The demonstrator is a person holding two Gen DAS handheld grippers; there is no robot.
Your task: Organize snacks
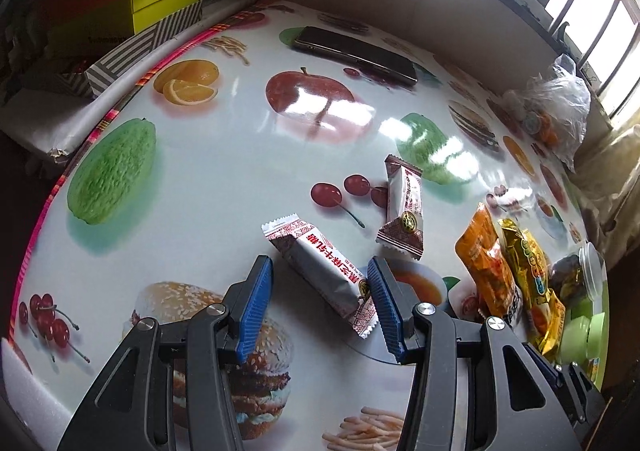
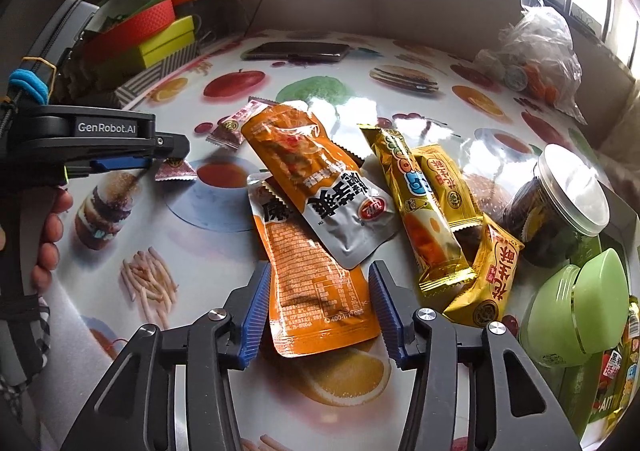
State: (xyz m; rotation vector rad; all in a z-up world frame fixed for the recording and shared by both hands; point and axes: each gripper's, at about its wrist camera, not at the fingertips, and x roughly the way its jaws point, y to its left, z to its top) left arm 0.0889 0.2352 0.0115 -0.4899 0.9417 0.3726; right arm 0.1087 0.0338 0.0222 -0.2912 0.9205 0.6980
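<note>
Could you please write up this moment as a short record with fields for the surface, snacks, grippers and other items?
surface: round table printed with fruit and burgers
left gripper: jaws astride a white-and-red bar, right pad touching its end, left pad clear
second white-and-red bar: lying just beyond, free
right gripper: jaws either side of the lower orange pouch, not pressing it
upper orange pouch: lying across the lower one
gold packets: right of the pouches
jar: on its side, far right
phone: far edge
</note>
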